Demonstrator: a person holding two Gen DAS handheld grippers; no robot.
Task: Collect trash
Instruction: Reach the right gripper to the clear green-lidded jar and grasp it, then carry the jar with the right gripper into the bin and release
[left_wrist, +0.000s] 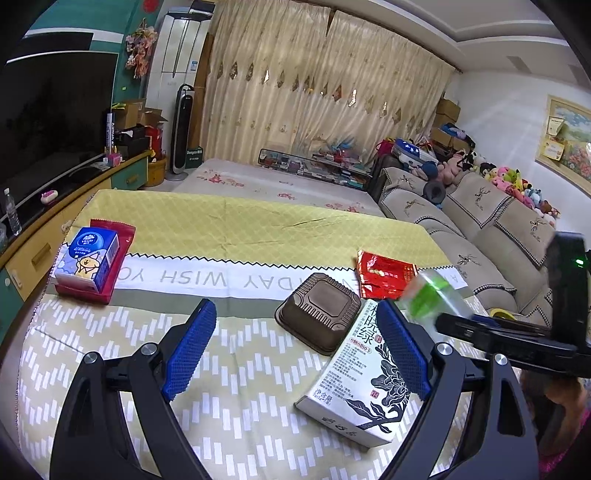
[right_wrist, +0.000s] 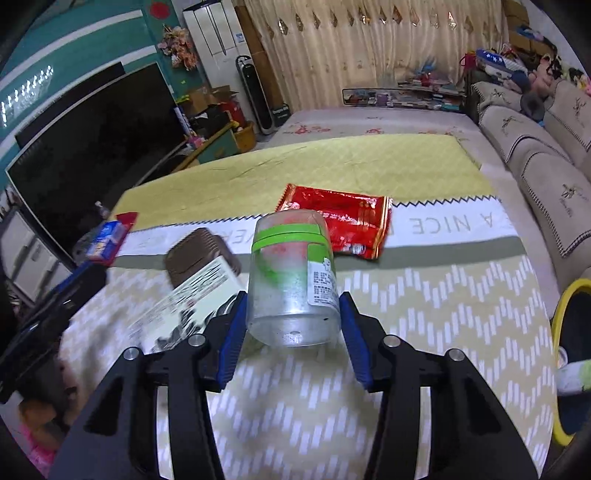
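Right gripper (right_wrist: 291, 325) clamped on a clear plastic jar with a green band (right_wrist: 293, 277), held base-first between the blue pads above the patterned tablecloth (right_wrist: 424, 306). Left gripper (left_wrist: 295, 347) spread wide, empty, over a white printed carton (left_wrist: 364, 380) beside a brown plastic tray (left_wrist: 319, 312).

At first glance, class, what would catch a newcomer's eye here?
The clear jar with green bands, gripped in the right tongs above the table. Behind it lies a red wrapper. The left tongs hang open near a white box and a brown tray.
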